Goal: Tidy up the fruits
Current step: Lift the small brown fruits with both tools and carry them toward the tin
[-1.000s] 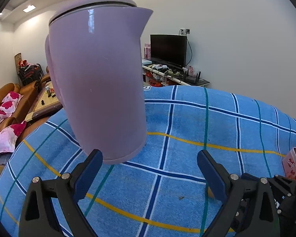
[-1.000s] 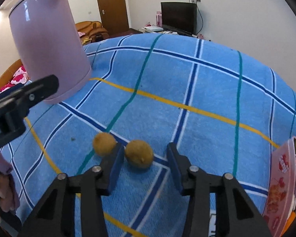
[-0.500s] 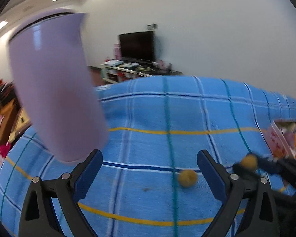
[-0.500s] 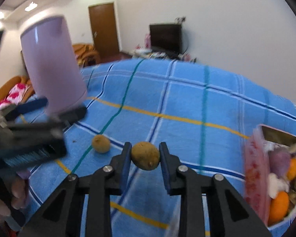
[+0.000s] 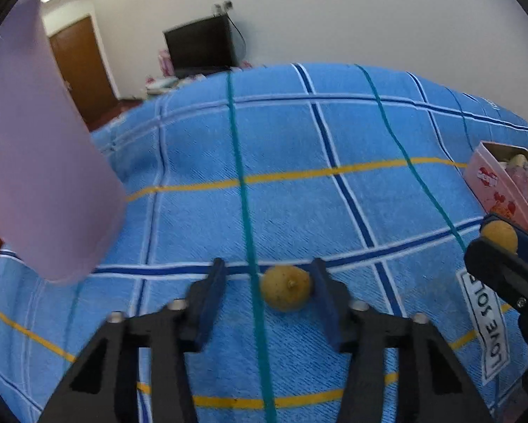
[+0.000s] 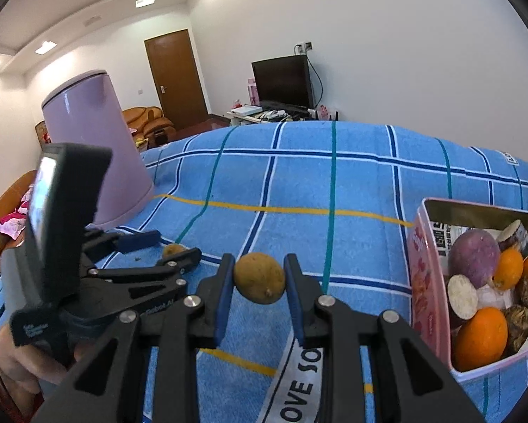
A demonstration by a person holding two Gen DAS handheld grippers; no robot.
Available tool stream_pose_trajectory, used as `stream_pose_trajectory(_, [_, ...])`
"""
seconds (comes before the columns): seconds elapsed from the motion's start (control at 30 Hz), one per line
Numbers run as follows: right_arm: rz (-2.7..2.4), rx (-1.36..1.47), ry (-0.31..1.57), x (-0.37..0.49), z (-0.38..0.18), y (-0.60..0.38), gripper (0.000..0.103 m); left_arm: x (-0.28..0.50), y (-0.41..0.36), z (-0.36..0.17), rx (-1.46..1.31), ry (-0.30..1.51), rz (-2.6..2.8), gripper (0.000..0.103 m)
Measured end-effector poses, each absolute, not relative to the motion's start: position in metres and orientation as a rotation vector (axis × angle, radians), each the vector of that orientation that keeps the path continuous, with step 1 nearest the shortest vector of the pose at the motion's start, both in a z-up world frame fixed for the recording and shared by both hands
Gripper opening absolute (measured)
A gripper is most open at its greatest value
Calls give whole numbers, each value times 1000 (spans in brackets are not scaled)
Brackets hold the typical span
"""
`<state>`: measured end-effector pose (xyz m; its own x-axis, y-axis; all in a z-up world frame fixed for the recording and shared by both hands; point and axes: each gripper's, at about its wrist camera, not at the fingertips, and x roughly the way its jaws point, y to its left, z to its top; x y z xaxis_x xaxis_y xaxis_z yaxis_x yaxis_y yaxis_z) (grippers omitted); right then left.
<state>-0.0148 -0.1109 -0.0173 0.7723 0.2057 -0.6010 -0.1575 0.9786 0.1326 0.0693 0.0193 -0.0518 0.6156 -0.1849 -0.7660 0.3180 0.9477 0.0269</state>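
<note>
My right gripper [image 6: 259,261] is shut on a brown-yellow round fruit [image 6: 260,278] and holds it a little above the blue checked cloth [image 6: 299,183]. To its right stands a pink tin box [image 6: 426,282] with oranges and other produce inside. My left gripper [image 5: 267,268] points down at a second small brown fruit [image 5: 286,287] lying on the cloth. Its jaws are closing around it. The fruit touches the right pad, and a gap remains at the left pad. The right wrist view shows the left gripper [image 6: 161,248] beside that fruit [image 6: 172,248].
A tall lilac kettle [image 6: 94,148] stands on the cloth at the left, close to the left gripper [image 5: 42,162]. A person's hand [image 6: 13,363] holds the left gripper. The pink box [image 5: 489,183] sits near the cloth's right edge. A white label strip [image 6: 299,387] lies in front.
The right gripper shut on one fruit, lifted it and carried it right toward the pink box. The left gripper swung right and down over the other fruit, and its jaws narrowed.
</note>
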Motion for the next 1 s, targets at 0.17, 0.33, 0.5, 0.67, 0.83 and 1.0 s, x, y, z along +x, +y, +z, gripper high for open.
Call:
stream_pose_trajectory(0.17, [195,63,651,-15,-18,-106,31,67,18,-51,160,850,-314,29])
stream_pose_trajectory(0.33, [181,6,551,-35,-10,-98,31,55,51,-27,-24,698,-346,29])
stream_pose_trajectory(0.5, [147,-103,404,-57,-1,-80,32,35,71,-5,-151,503,-372,29])
stream_pose_trajectory(0.67, [128,-132,366,-65,1,-76,32,20,69,2,-130,404,-342,29])
stream_pose_trajectory(0.83, [114,-112,372,-67,1,-84,32,14,52,6,-29,360,-268,29])
stream_pose_trajectory(1.0, [100,-101,370,-72,3,-90,32,6,42,5,16,346,-220,29])
